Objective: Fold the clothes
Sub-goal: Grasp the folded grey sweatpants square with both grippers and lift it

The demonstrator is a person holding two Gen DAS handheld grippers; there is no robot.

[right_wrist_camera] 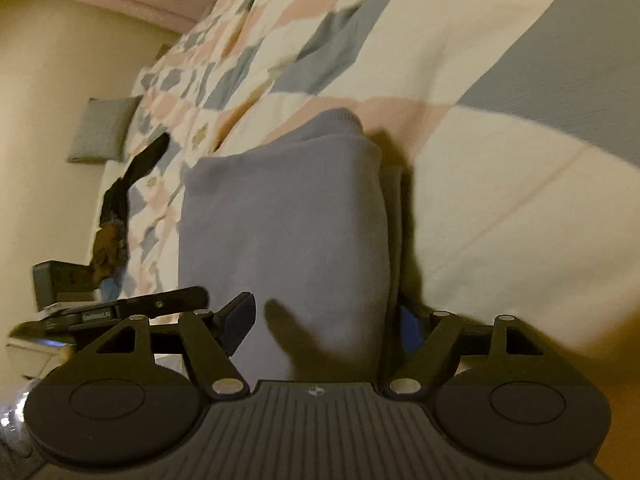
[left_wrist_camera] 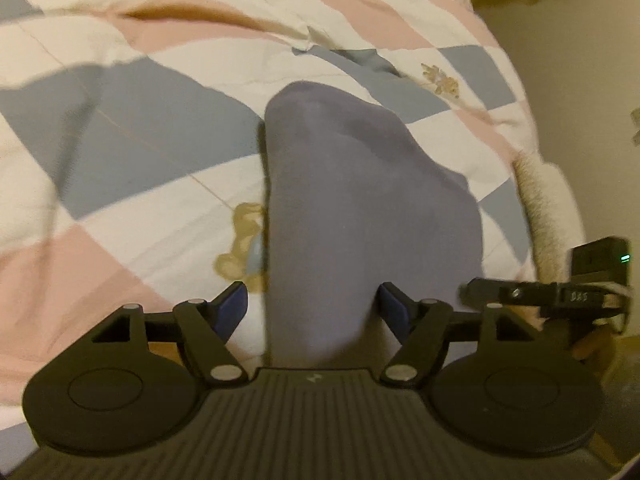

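**Item: grey sock, on quilted bed**

Your left claw (left_wrist_camera: 313, 304) stands wide, the grey sock (left_wrist_camera: 344, 208) between its fingers, lying on the checked quilt (left_wrist_camera: 132, 128). Your right claw (right_wrist_camera: 328, 318) is likewise wide, straddling the sock's cuff end (right_wrist_camera: 288, 220). Bed edge lies left.

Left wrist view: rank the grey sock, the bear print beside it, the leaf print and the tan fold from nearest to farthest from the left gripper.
1. Grey sock, between the left gripper's fingers.
2. Bear print, just left of the sock.
3. Leaf print, right, beyond the sock's tip.
4. Tan fold, far across the quilt.
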